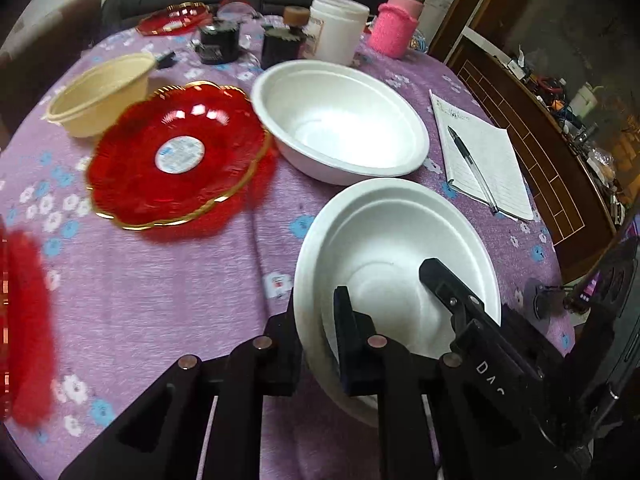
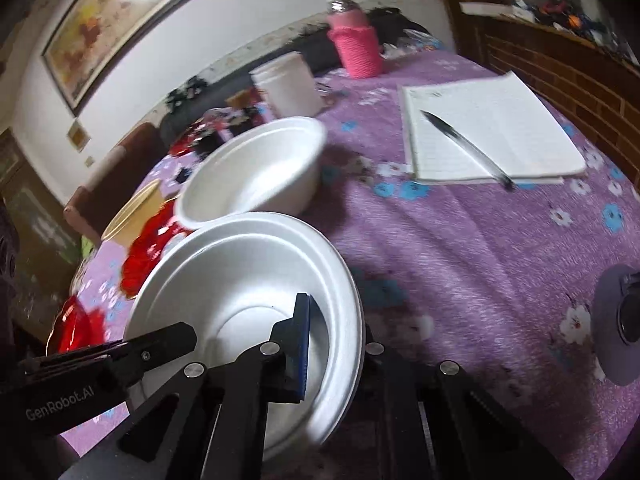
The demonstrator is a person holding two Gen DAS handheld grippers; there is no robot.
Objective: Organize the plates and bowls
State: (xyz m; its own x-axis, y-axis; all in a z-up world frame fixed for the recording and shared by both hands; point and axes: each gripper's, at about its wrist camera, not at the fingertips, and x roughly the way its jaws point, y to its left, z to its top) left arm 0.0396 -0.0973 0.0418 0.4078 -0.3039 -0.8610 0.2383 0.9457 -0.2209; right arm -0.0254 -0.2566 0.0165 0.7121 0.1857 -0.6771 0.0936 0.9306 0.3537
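On the purple flowered tablecloth (image 1: pixel 160 300) the sorting looks only begun: from the left, a cream plastic bowl (image 1: pixel 100 96), a red glass plate with gold rim (image 1: pixel 176 156) and a white foam bowl (image 1: pixel 340 120) all lie apart from each other, so they are probably not yet stacked. Another red plate (image 1: pixel 174 18) rests far behind, and a notebook with a pen (image 1: pixel 480 152) lies at the right. Nearest, a second white foam bowl (image 1: pixel 400 248) is gripped from two sides. The left gripper (image 1: pixel 316 344) is clamped on its left rim, one finger inside and one outside. The right gripper (image 2: pixel 340 344) pinches the opposite rim likewise.
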